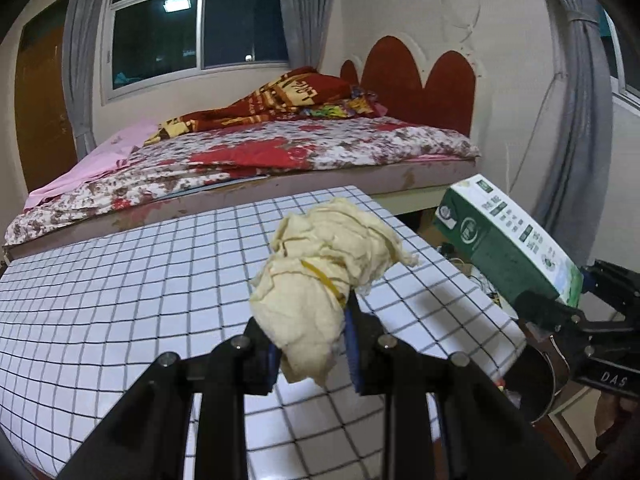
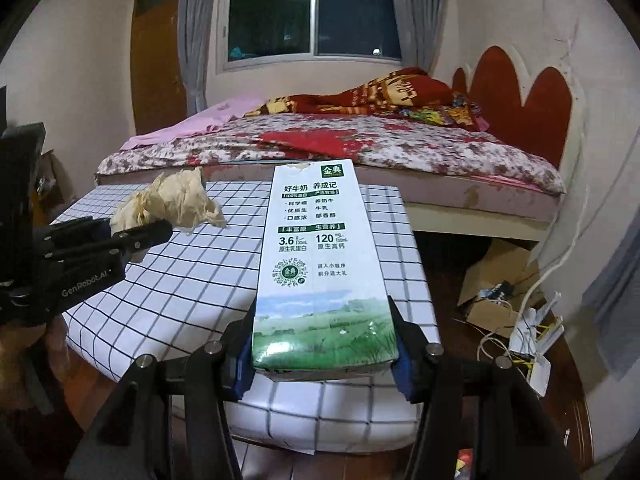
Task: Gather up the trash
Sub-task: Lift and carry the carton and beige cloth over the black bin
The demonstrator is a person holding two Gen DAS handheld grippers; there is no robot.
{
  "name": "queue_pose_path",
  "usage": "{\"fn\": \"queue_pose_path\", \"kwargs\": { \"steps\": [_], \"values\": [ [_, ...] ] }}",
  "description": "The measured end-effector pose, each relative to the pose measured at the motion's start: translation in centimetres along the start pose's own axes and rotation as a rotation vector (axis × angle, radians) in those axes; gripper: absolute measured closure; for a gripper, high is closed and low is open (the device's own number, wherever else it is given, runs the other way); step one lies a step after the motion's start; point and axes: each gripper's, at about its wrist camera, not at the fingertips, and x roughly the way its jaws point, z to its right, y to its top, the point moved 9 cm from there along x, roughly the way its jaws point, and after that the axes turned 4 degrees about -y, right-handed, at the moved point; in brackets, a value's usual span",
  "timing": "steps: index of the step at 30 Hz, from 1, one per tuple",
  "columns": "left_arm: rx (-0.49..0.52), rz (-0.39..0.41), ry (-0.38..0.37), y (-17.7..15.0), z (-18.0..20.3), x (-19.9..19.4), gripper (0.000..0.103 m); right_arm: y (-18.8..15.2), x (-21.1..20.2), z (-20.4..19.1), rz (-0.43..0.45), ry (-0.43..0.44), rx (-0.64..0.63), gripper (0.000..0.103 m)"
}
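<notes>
The left gripper [image 1: 312,344] clamps a crumpled yellowish wad [image 1: 320,276] above the checked table [image 1: 120,288], beside the bed [image 1: 248,160].

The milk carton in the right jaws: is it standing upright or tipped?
Tipped. The milk carton lies lengthwise between the right gripper's jaws, its top end pointing away toward the bed.

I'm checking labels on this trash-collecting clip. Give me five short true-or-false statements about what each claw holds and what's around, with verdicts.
1. The left claw grips a crumpled yellowish paper wad. True.
2. The right claw is empty. False: it is clamped on a green-and-white milk carton.
3. The checked tabletop lies below both claws. True.
4. The carton stands upright on the table. False: it is held above it, tilted away from the camera.
5. The bed is bare. False: a floral cover lies on it.
</notes>
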Motion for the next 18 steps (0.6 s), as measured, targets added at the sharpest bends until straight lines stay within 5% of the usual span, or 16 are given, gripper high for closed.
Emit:
{"fn": "queue_pose_path", "kwargs": {
  "steps": [18],
  "values": [
    [0.079,-0.045,-0.163,-2.0,11.9,0.9,0.075,-5.1,-3.7,9.7,-0.026,-0.141,0.14,0.047]
  ]
}}
